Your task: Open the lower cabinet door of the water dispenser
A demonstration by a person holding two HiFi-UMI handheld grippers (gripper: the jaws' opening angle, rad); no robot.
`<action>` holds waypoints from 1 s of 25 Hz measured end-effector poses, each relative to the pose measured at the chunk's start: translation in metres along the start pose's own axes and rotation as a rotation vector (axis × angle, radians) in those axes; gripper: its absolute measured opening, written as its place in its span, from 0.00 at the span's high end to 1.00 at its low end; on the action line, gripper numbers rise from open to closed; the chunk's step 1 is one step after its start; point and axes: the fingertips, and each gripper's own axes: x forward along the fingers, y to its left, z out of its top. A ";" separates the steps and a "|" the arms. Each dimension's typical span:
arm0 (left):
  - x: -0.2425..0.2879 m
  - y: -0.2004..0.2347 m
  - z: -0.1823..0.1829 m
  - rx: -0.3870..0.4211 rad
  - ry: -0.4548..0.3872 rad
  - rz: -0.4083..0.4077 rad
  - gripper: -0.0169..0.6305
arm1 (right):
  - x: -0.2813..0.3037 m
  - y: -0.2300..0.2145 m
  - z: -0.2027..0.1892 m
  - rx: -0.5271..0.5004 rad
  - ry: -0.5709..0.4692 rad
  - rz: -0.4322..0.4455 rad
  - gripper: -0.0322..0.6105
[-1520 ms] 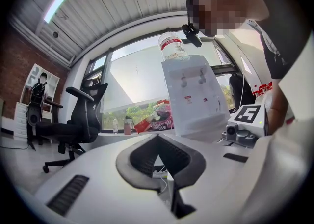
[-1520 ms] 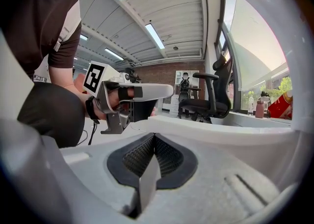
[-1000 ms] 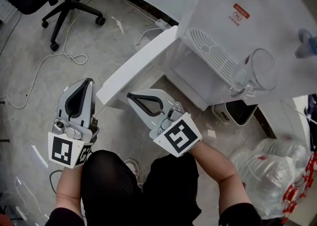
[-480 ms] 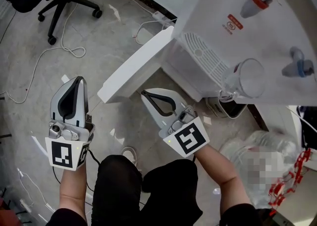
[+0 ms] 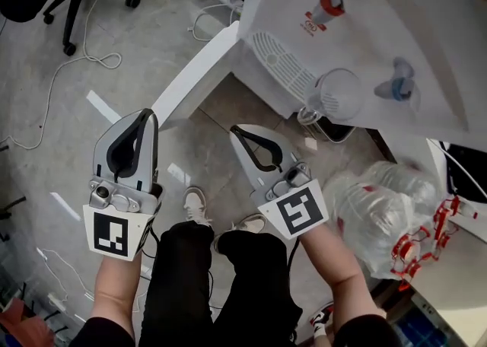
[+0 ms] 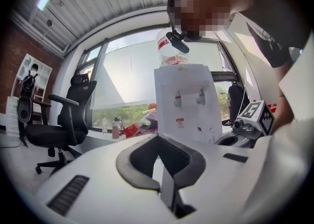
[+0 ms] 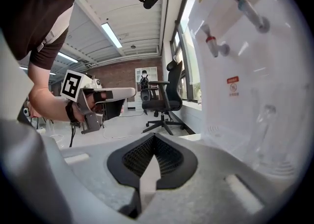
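Looking down in the head view, the lower cabinet door (image 5: 199, 71) stands swung well out from the base of the water dispenser (image 5: 365, 18), its free edge over the floor (image 5: 53, 109). Both the left tongs (image 5: 146, 116) and the right tongs (image 5: 239, 131) point toward the dispenser, near the door but apart from it.

Left gripper view: the left tongs (image 6: 158, 138) are pressed together with nothing between them. The water dispenser (image 6: 186, 105) stands ahead, its lower part hidden.

Right gripper view: the right tongs (image 7: 154, 137) are likewise pressed together and empty, with the water dispenser (image 7: 245, 70) close on the right.

Judgement: the opening step appears complete. The next move calls only for confirming the door holds open and keeping both tongs out of its swing.
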 end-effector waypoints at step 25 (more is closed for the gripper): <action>0.008 -0.108 0.207 -0.098 0.083 -0.192 0.96 | -0.163 -0.025 0.205 0.053 0.057 -0.298 0.94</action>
